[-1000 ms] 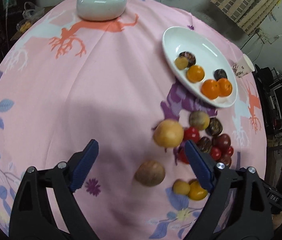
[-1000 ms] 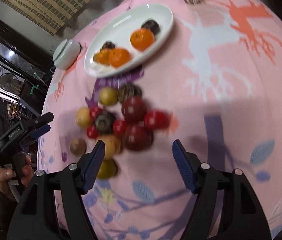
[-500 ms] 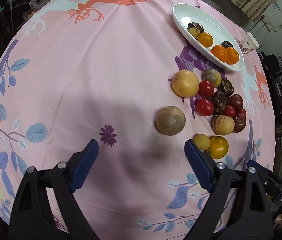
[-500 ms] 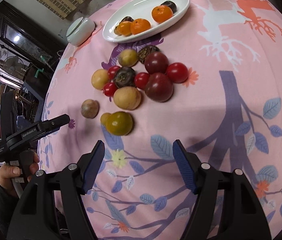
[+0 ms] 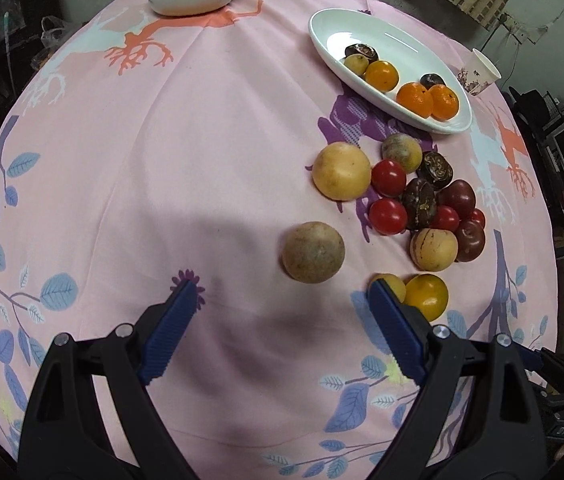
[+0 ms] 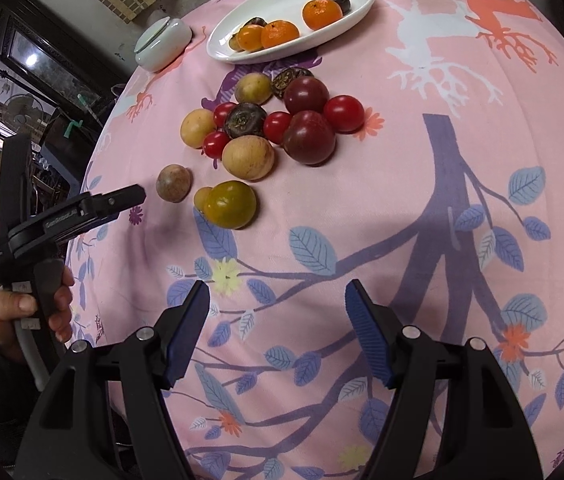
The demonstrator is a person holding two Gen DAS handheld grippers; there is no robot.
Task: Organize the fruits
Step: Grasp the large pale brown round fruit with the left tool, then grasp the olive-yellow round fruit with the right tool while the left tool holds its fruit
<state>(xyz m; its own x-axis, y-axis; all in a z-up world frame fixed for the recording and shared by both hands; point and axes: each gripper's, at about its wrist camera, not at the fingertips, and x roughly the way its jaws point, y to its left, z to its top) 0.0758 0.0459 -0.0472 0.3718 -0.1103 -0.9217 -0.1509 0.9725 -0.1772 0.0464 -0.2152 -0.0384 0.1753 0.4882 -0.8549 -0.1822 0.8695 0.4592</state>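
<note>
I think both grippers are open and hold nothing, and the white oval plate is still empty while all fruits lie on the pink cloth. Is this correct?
Not quite. The white oval plate is not empty: it already holds several fruits, among them three orange ones, as the left wrist view shows. The rest is right: the left gripper and right gripper are open and hold nothing.

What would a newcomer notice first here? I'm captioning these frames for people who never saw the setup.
A loose heap of fruit lies on the pink patterned tablecloth, just short of a white oval plate that already holds oranges. Both tongs, left and right, hang open and empty.
</note>
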